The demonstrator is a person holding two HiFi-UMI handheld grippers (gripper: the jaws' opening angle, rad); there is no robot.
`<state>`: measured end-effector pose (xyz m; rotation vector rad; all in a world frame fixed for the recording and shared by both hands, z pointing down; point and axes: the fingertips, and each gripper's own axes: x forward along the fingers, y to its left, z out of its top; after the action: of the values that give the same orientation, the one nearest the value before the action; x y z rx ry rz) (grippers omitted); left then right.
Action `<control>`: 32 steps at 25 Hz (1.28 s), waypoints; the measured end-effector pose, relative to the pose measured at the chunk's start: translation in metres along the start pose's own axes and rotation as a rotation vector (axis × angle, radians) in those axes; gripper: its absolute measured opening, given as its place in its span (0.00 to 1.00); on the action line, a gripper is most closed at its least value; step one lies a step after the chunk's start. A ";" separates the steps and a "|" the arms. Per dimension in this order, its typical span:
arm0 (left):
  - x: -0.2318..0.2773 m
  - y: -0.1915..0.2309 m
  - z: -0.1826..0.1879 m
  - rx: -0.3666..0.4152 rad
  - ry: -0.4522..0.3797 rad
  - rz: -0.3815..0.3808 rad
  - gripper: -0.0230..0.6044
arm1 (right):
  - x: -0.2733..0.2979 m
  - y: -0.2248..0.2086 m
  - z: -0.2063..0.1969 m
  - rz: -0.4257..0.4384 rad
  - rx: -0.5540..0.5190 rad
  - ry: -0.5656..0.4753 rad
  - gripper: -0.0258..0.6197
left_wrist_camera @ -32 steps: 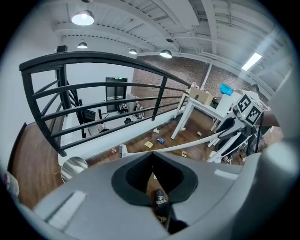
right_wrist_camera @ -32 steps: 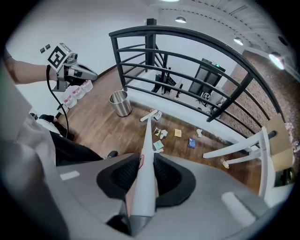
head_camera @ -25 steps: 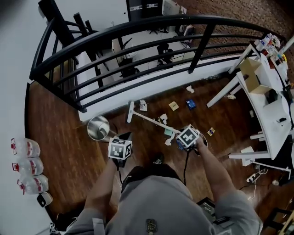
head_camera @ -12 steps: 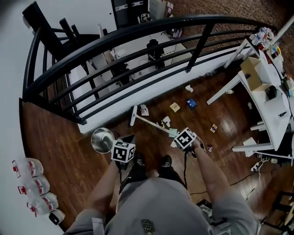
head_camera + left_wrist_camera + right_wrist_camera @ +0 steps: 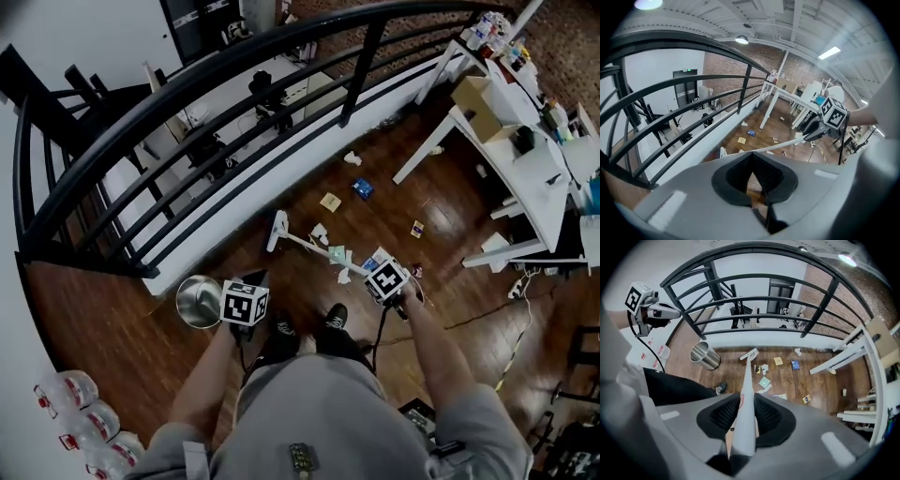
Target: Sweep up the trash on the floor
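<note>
**Landing with scattered litter, seen from above and along both tools.** I am gripping the broom handle (image 5: 745, 399) with my right gripper (image 5: 745, 417). Its fingers (image 5: 723, 414) are standing fairly wide apart and pressing on the white handle from both sides, with the tool pointing steeply down. The handle is running away from me across the wooden floor (image 5: 141, 347) to the broom head (image 5: 277, 231). The head is lying on the boards close to the foot of the black railing (image 5: 363, 67).

My left gripper (image 5: 753, 177) is carrying nothing that I can make out. Its fingers (image 5: 737, 172) are closed together, and only floor is showing through the notch between them. It is hanging just beside a round metal bin (image 5: 195, 300).

The trash (image 5: 333, 258) is lying loose on the floor around and beyond the broom:
- White crumpled paper (image 5: 320, 232) and a green slip (image 5: 764, 382) are sitting just beside the handle.
- A yellow note (image 5: 330, 201), a blue packet (image 5: 362, 187) and a white wad (image 5: 352, 158) are lying farther out toward the railing.
- A small card (image 5: 417, 228) is resting near the legs of the white tabletop (image 5: 539, 178).

My shoes (image 5: 335, 316) are showing between the two grippers.
</note>
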<state>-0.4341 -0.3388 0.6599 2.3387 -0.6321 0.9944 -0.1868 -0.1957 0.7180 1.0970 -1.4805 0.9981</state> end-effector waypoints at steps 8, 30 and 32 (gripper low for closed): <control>0.027 -0.038 0.018 0.095 0.021 -0.085 0.05 | -0.022 -0.027 -0.067 -0.044 0.153 0.015 0.20; 0.081 -0.121 0.053 0.282 0.073 -0.259 0.05 | -0.069 -0.039 -0.185 -0.105 0.448 0.003 0.19; 0.088 -0.123 0.058 0.297 0.082 -0.267 0.05 | -0.075 -0.041 -0.183 -0.107 0.471 -0.018 0.19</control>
<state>-0.2764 -0.3001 0.6580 2.5348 -0.1393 1.1128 -0.0973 -0.0196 0.6757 1.5026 -1.2127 1.3001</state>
